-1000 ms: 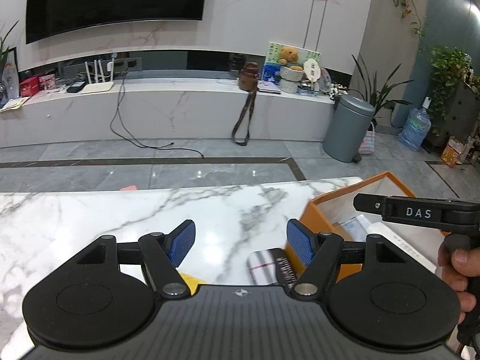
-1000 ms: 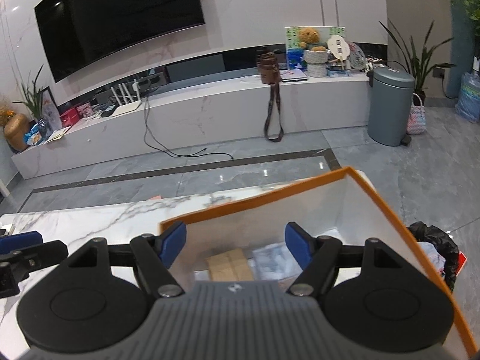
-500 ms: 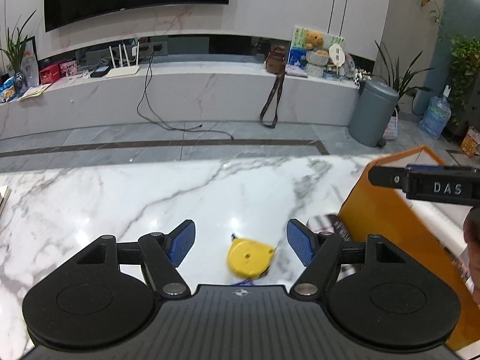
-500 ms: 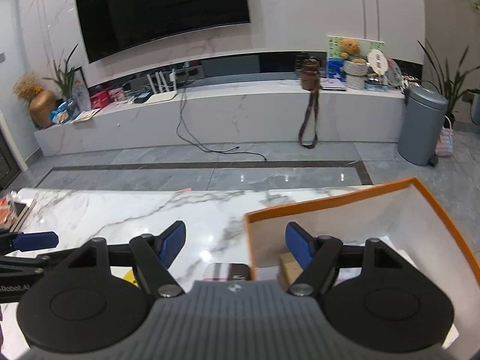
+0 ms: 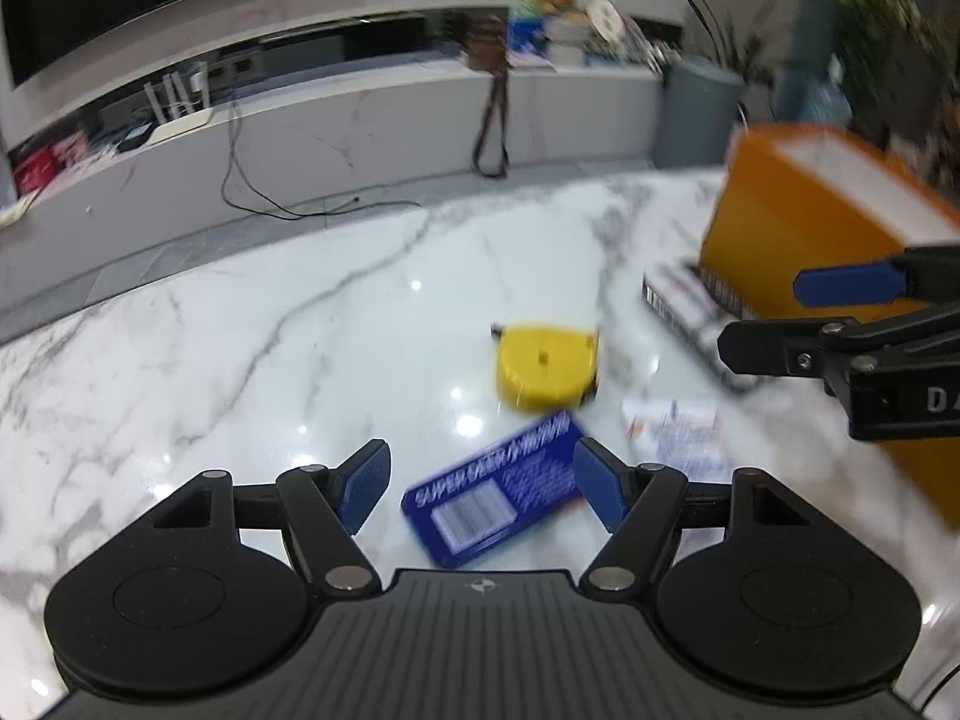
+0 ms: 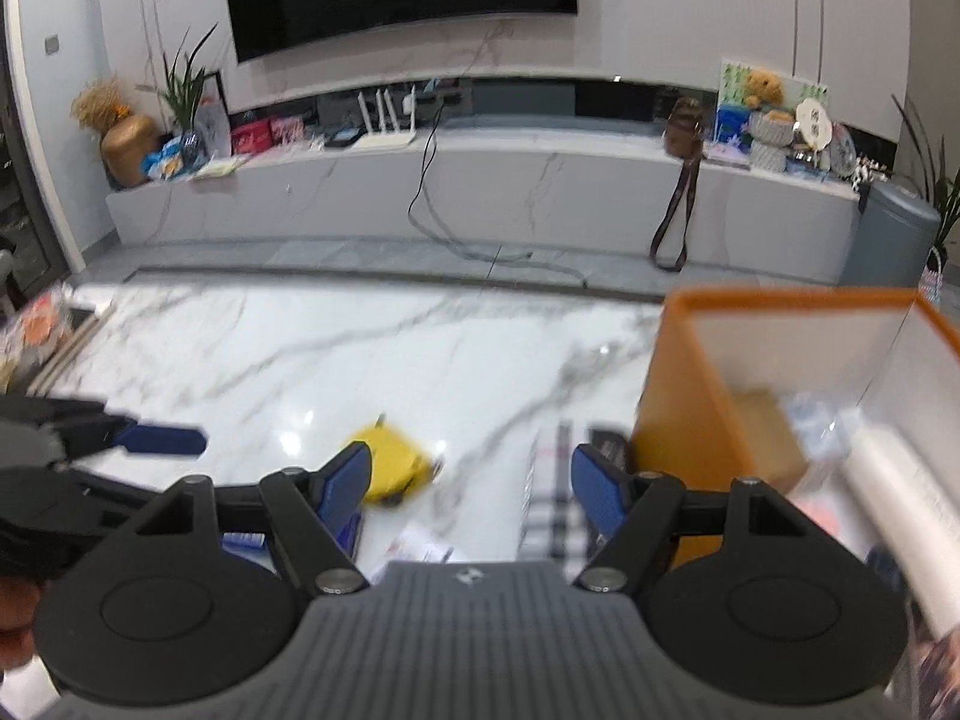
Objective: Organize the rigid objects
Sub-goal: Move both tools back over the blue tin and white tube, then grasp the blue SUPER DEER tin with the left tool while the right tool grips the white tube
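My left gripper (image 5: 483, 492) is open low over the marble table (image 5: 270, 360), with a blue printed box (image 5: 498, 495) lying flat on the table below the gap between its fingers, untouched. Just beyond lies a yellow tape measure (image 5: 546, 366). A plaid box (image 5: 684, 306) rests against the orange box (image 5: 804, 222). My right gripper (image 6: 471, 489) is open and empty, above the plaid box (image 6: 552, 498) and the tape measure (image 6: 393, 462). It also shows at the right of the left wrist view (image 5: 759, 318). The picture is blurred.
A small white printed pack (image 5: 672, 438) lies right of the blue box. The orange box (image 6: 678, 414) holds a cardboard carton (image 6: 762, 438) and a white roll (image 6: 900, 510). Stacked items (image 6: 42, 330) sit at the table's far left edge. Beyond the table are floor and a TV bench.
Both grippers have dropped toward the table and swung left. The right gripper has left the orange box; the blue box and white pack have come into the left wrist view.
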The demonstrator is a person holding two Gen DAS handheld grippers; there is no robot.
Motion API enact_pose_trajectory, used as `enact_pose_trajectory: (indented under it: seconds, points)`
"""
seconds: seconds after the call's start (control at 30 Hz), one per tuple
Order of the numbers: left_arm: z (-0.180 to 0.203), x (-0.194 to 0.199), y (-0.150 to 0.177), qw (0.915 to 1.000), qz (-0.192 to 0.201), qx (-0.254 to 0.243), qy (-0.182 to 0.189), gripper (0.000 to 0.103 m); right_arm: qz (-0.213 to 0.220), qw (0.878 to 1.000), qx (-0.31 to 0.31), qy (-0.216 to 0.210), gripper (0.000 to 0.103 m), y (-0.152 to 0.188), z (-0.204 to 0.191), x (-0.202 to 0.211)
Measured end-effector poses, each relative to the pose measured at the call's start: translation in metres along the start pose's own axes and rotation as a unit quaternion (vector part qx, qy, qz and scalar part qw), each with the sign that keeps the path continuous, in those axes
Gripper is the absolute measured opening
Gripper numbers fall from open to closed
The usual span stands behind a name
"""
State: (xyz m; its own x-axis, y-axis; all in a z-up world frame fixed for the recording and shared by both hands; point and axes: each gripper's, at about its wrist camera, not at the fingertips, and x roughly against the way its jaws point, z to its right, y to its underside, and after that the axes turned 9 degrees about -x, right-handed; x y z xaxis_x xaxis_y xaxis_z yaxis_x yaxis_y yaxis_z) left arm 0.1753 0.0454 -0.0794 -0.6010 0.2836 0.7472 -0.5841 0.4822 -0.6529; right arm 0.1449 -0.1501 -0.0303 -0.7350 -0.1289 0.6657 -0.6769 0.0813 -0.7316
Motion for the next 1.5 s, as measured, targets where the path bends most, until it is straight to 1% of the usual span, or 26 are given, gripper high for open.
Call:
enact_pose_trajectory:
  seconds: [0.17, 0.3, 0.4, 0.43, 0.5, 0.63, 0.67, 0.7, 0.73, 0.77, 0.83, 0.9, 0.93, 1.0, 1.1, 1.17, 1.27, 1.3, 1.33, 1.5]
  points:
    - [0.010, -0.009, 0.010, 0.9991, -0.001, -0.038, 0.016, 0.082, -0.042, 0.999, 0.003, -0.005, 0.073, 0.019, -0.007, -0.009]
    - [0.012, -0.019, 0.011, 0.9977, 0.000, -0.066, 0.014, 0.082, -0.058, 0.998, 0.003, -0.002, 0.073, 0.032, -0.010, -0.013]
    - [0.014, -0.026, 0.013, 0.9953, 0.002, -0.097, 0.010, 0.086, -0.069, 0.998, -0.009, -0.006, 0.073, 0.036, -0.006, -0.014]
    - [0.015, -0.029, 0.013, 0.9943, 0.002, -0.106, 0.012, 0.088, -0.073, 0.997, -0.013, -0.008, 0.073, 0.036, -0.004, -0.015]
    - [0.014, -0.032, 0.013, 0.9935, 0.009, -0.111, 0.021, 0.089, -0.076, 0.997, -0.017, -0.009, 0.073, 0.036, -0.001, -0.016]
    - [0.012, -0.036, 0.011, 0.9937, 0.013, -0.104, 0.040, 0.090, -0.079, 0.997, -0.018, -0.010, 0.073, 0.037, 0.002, -0.019]
    - [0.012, -0.037, 0.010, 0.9937, 0.014, -0.102, 0.045, 0.088, -0.080, 0.997, -0.018, -0.009, 0.073, 0.037, 0.003, -0.020]
    - [0.011, -0.037, 0.010, 0.9938, 0.015, -0.096, 0.054, 0.083, -0.082, 0.996, -0.018, -0.009, 0.073, 0.036, 0.003, -0.021]
    - [0.011, -0.037, 0.009, 0.9941, 0.013, -0.090, 0.058, 0.082, -0.081, 0.996, -0.018, -0.008, 0.073, 0.037, 0.004, -0.021]
    - [0.012, -0.037, 0.009, 0.9944, 0.011, -0.088, 0.056, 0.082, -0.082, 0.996, -0.018, -0.008, 0.073, 0.037, 0.004, -0.021]
    - [0.010, -0.034, 0.010, 0.9962, 0.006, -0.074, 0.046, 0.068, -0.081, 0.996, -0.019, -0.007, 0.073, 0.037, 0.004, -0.021]
    - [0.003, -0.030, 0.012, 0.9993, -0.005, -0.036, 0.013, 0.061, -0.080, 0.997, -0.018, -0.005, 0.073, 0.037, 0.004, -0.022]
    - [-0.002, -0.027, 0.015, 0.9998, -0.010, -0.014, 0.006, 0.058, -0.079, 0.997, -0.018, -0.005, 0.073, 0.037, 0.004, -0.021]
    - [-0.012, -0.019, 0.023, 0.9995, -0.017, 0.026, -0.005, 0.054, -0.077, 0.997, -0.019, -0.007, 0.073, 0.037, 0.004, -0.021]
    - [-0.021, -0.006, 0.039, 0.9974, -0.026, 0.056, -0.038, 0.054, -0.068, 0.997, -0.021, -0.016, 0.073, 0.041, 0.000, -0.018]
    - [-0.024, 0.002, 0.050, 0.9960, -0.017, 0.076, -0.045, 0.054, -0.064, 0.998, -0.018, -0.018, 0.073, 0.048, -0.006, -0.017]
    - [-0.017, 0.010, 0.064, 0.9953, -0.007, 0.072, -0.064, 0.060, -0.054, 0.998, -0.005, -0.015, 0.073, 0.063, -0.017, -0.017]
    - [-0.016, 0.013, 0.069, 0.9950, 0.001, 0.073, -0.068, 0.066, -0.046, 0.999, -0.002, -0.012, 0.073, 0.068, -0.020, -0.017]
    - [-0.014, 0.016, 0.074, 0.9949, 0.009, 0.075, -0.067, 0.069, -0.037, 0.999, 0.002, -0.004, 0.073, 0.073, -0.024, -0.017]
    - [-0.010, 0.022, 0.081, 0.9963, 0.028, 0.060, -0.055, 0.069, -0.010, 0.999, 0.009, 0.030, 0.073, 0.087, -0.035, -0.024]
